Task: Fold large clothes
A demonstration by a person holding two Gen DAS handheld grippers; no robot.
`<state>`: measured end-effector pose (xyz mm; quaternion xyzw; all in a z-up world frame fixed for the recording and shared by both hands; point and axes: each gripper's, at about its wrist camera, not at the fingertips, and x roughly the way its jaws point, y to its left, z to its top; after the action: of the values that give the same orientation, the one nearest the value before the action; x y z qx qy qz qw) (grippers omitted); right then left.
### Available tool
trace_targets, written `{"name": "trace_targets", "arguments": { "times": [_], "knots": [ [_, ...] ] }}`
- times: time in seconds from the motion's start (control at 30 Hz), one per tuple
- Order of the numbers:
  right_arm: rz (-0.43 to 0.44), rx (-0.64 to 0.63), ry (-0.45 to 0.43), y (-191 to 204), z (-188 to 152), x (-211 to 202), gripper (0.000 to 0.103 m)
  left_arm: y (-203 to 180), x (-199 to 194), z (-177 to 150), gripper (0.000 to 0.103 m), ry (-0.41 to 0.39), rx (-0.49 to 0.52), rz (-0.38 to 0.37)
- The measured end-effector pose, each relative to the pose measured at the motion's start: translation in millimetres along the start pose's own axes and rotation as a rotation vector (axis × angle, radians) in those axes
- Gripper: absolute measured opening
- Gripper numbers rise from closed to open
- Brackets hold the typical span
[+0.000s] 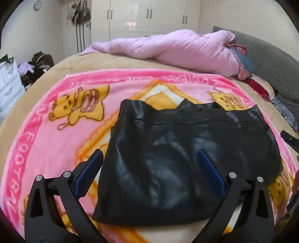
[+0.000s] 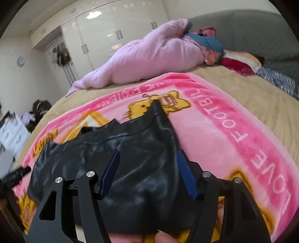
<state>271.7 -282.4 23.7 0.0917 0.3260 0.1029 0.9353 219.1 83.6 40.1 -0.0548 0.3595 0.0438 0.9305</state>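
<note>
A black, shiny leather-like garment (image 1: 186, 158) lies folded on a pink cartoon blanket (image 1: 46, 130) on the bed. My left gripper (image 1: 149, 155) is open, its blue-padded fingers (image 1: 89, 168) spread over the garment's near left part, holding nothing. In the right wrist view the same garment (image 2: 130, 149) lies under my right gripper (image 2: 147, 155), which is open above its right end. The garment's right edge (image 2: 168, 127) runs up to a pointed corner. The other gripper's black tip (image 2: 18, 172) shows at the far left.
A rolled lilac duvet (image 1: 177, 50) and a heap of coloured clothes (image 1: 243, 65) lie at the back of the bed. A grey headboard (image 1: 271, 56) stands on the right. White wardrobes (image 1: 149, 16) line the far wall; a white drawer unit (image 1: 9, 84) stands left.
</note>
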Motion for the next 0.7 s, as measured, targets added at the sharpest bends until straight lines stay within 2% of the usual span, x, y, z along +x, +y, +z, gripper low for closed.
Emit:
{"name": "trace_targets", "arguments": {
  "times": [0.33, 0.47, 0.7],
  "knots": [
    [0.049, -0.082, -0.009, 26.9, -26.4, -20.8, 0.062, -24.1, -26.5, -9.5, 0.093, -0.017, 0.046, -0.053],
    [0.094, -0.091, 0.037, 34.5, -36.6, -18.8, 0.062, -27.8, -26.6, -17.5, 0.093, 0.000, 0.056, -0.069],
    [0.078, -0.124, 0.117, 46.7, -52.8, -6.2, 0.062, -26.0, -9.3, -39.1, 0.093, 0.076, 0.075, -0.040]
  ]
}}
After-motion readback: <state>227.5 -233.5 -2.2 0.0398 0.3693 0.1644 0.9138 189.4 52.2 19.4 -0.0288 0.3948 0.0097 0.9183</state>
